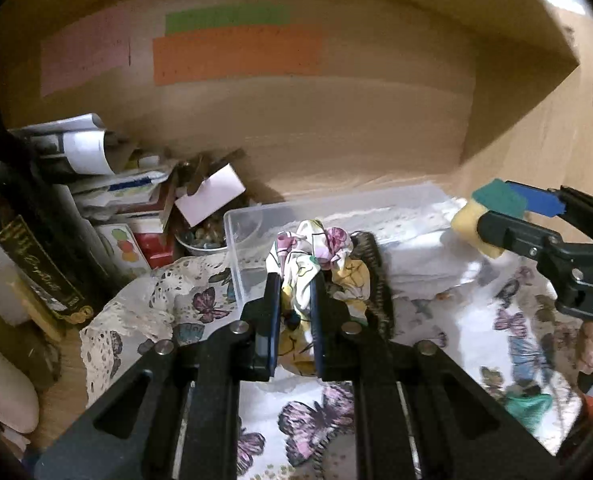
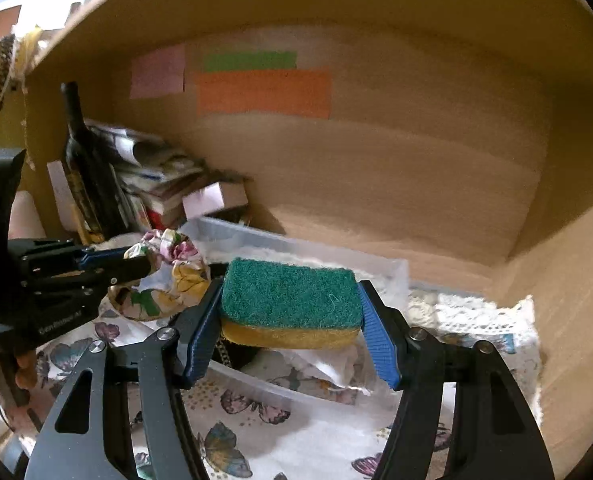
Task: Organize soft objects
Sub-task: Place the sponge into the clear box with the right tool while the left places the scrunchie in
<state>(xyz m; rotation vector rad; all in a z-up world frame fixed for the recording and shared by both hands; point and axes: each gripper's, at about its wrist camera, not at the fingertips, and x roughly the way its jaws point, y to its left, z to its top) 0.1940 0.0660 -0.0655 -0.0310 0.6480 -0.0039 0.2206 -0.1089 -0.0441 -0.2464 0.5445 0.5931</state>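
Observation:
My left gripper [image 1: 295, 280] is shut on a floral fabric scrunchie [image 1: 316, 252] and holds it over the near left end of a clear plastic bin [image 1: 240, 216]. A dark furry scrunchie [image 1: 378, 280] hangs beside it. My right gripper [image 2: 290, 308] is shut on a sponge [image 2: 288, 294] with a green top and yellow base, held over the same bin [image 2: 392, 270]. In the left wrist view the sponge [image 1: 480, 216] and right gripper [image 1: 496, 216] show at the right. In the right wrist view the scrunchie [image 2: 168, 268] and left gripper [image 2: 148, 266] show at the left.
The bin stands on a white butterfly-print cloth [image 1: 316, 420] inside a wooden shelf compartment. A dark wine bottle [image 1: 20, 216], stacked papers and boxes [image 1: 108, 184] and a small bowl of stones [image 1: 202, 238] crowd the left corner. Coloured paper notes [image 1: 236, 56] are on the back wall.

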